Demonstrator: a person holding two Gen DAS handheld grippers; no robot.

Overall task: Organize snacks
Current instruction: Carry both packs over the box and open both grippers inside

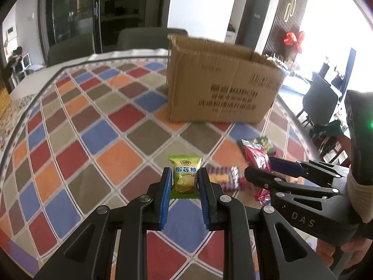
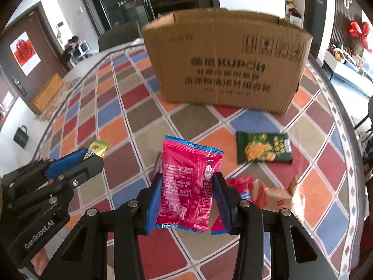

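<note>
Ahead, the open brown cardboard box (image 2: 223, 70) stands on the chequered tablecloth (image 1: 93, 121). Right gripper (image 2: 186, 200) clamps a light, crinkly pink foil packet (image 2: 186, 184) mid-body; left gripper (image 1: 185, 184) pinches a small, slippery green durian-candy sachet (image 1: 184, 175) low down.

Cardboard box (image 2: 223, 60) on tablecloth (image 2: 112, 121), behind loose snack packets (image 2: 264, 148).

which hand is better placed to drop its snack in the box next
Right, probably. Its gripper holds the pink packet straight before the box; the left gripper, with the green candy, sits off to the box's left.
</note>
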